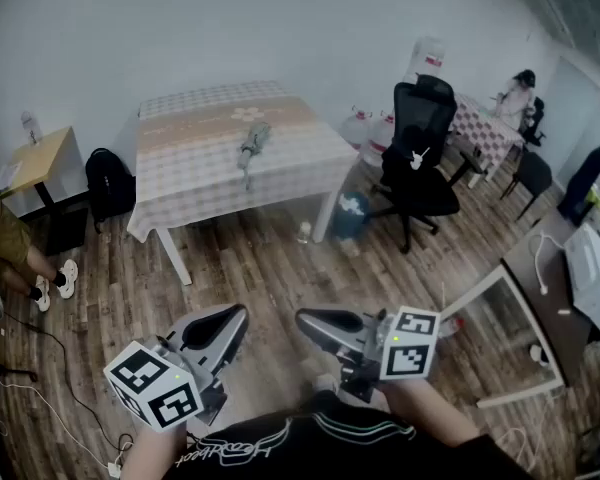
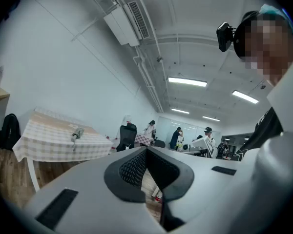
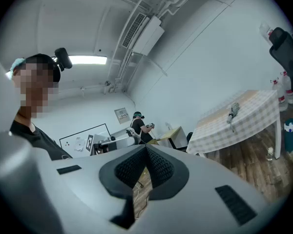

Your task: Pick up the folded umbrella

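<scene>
Just one folded umbrella (image 1: 252,149) on one checked table (image 1: 185,173), two grippers — left gripper (image 1: 234,315), right gripper (image 1: 306,320) — both clenched, empty.

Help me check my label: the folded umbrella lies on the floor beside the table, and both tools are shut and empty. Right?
No. The folded umbrella lies on top of the checked table, not on the floor; the head view shows it. The left tool and right tool are indeed shut and empty.
</scene>
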`<state>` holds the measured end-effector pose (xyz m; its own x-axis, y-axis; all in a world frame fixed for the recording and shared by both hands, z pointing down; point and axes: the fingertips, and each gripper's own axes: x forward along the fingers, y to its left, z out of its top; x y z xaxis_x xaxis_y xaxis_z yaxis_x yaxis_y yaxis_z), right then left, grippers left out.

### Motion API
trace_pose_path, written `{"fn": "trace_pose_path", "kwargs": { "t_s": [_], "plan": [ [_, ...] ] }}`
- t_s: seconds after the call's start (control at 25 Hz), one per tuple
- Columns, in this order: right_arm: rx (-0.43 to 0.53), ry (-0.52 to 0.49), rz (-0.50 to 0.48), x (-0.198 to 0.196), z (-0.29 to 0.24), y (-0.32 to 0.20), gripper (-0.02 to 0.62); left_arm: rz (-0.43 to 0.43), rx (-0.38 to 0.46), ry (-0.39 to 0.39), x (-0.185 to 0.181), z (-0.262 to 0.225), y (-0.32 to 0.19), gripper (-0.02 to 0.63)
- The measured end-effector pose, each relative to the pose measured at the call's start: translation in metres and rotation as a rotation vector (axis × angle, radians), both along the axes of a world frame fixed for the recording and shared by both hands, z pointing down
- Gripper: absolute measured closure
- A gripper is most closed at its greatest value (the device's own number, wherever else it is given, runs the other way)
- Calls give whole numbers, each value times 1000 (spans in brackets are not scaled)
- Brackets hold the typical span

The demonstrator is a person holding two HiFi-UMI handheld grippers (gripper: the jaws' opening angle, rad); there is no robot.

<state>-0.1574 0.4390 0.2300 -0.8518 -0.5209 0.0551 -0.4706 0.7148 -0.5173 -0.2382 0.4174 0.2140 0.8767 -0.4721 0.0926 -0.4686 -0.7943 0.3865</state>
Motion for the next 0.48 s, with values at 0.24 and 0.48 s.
{"fn": "trace_pose_path", "kwargs": {
  "t_s": [0.24,0.48],
  "plan": [
    [10,16,-3,-13,-2,5,584,7,-7,3,-8,2,5,609],
    [-3,28,34,-3,8,0,584,22,-33,9,1,15,2,609]
  ]
}}
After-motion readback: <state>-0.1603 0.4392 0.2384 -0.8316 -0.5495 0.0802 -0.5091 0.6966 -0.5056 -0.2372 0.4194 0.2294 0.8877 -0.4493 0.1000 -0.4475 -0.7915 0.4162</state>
